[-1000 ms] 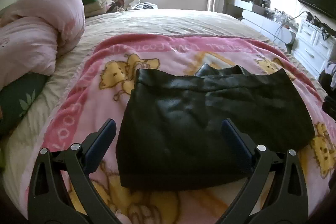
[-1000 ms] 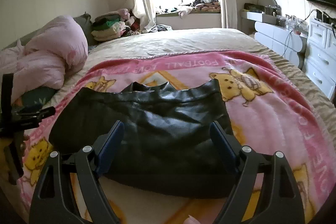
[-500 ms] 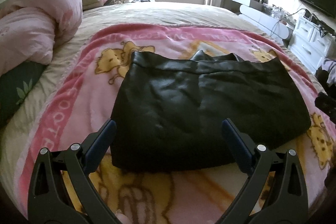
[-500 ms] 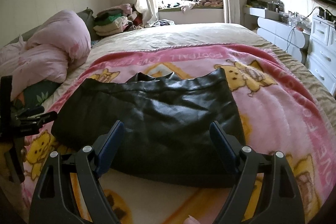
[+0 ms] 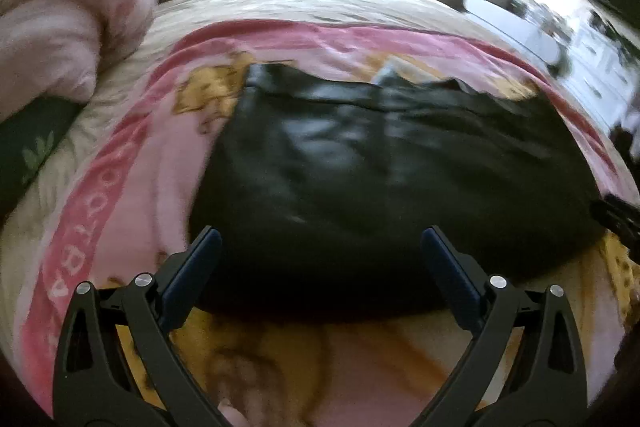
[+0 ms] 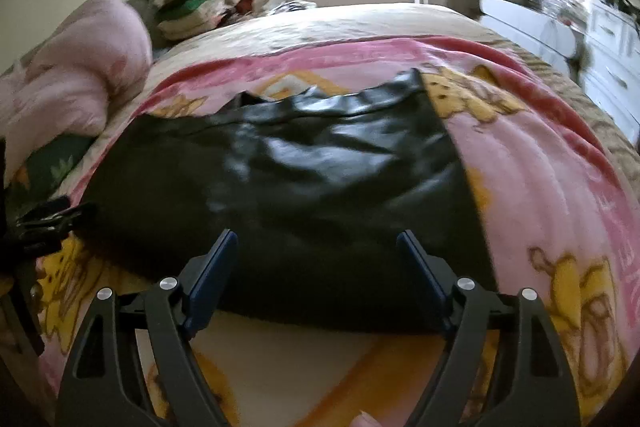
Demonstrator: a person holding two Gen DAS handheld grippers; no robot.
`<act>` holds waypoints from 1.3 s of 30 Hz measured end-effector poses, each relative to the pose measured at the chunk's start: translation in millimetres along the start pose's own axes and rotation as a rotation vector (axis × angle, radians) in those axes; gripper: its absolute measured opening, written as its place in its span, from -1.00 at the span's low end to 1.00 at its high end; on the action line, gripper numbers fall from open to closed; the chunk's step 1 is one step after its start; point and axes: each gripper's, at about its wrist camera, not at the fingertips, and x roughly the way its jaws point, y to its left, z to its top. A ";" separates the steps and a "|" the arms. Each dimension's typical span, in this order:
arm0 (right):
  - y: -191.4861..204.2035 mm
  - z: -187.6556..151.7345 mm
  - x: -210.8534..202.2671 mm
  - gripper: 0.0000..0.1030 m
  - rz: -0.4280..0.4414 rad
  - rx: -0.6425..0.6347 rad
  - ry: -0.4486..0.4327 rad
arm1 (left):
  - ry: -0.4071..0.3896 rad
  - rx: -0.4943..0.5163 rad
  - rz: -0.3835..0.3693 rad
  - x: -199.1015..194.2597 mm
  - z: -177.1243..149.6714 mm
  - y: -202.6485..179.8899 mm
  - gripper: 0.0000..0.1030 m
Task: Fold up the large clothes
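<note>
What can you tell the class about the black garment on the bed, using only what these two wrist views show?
The black garment is dark and glossy, looking like leather or faux leather, with soft creases catching the light. It lies flat, folded into a broad rectangle, on the pink cartoon blanket. Its far edge is uneven, with a small flap poking up. The left gripper and right gripper are both open near its front edge; whether either touches it cannot be told. The picture is blurred, so finer details are unclear.
</note>
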 end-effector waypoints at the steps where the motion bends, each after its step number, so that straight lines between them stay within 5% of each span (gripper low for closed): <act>1: -5.1 0.4 -0.1 0.57 -0.008 0.017 -0.006 | 0.005 -0.030 0.006 2.7 1.3 9.2 0.82; 6: -48.3 -0.7 7.9 0.58 -0.025 0.169 0.004 | 0.076 -0.195 -0.004 31.0 2.2 55.2 0.82; 10: -77.0 -2.8 18.2 0.63 0.009 0.252 0.025 | 0.130 -0.323 -0.129 53.6 -0.1 75.9 0.82; 14: -86.2 -7.0 37.6 0.67 0.001 0.219 0.121 | 0.143 -0.379 -0.182 68.0 -0.5 78.5 0.82; 16: -96.0 -12.0 47.2 0.68 0.065 0.293 0.133 | 0.144 -0.404 -0.198 72.2 -2.3 77.2 0.82; 21: -103.5 -13.6 53.1 0.14 0.224 0.363 0.129 | 0.151 -0.356 -0.169 67.9 -3.5 60.6 0.48; 29: -102.3 -24.4 32.5 -0.17 0.243 0.359 0.128 | 0.161 -0.292 -0.183 48.2 -6.8 52.4 0.26; 34: -99.5 -34.4 8.5 -0.18 0.222 0.329 0.141 | 0.181 -0.232 -0.220 23.6 -26.9 45.8 0.26; 39: -106.6 -35.7 3.1 0.20 0.198 0.343 0.137 | 0.178 -0.319 -0.265 17.6 -28.3 68.7 0.26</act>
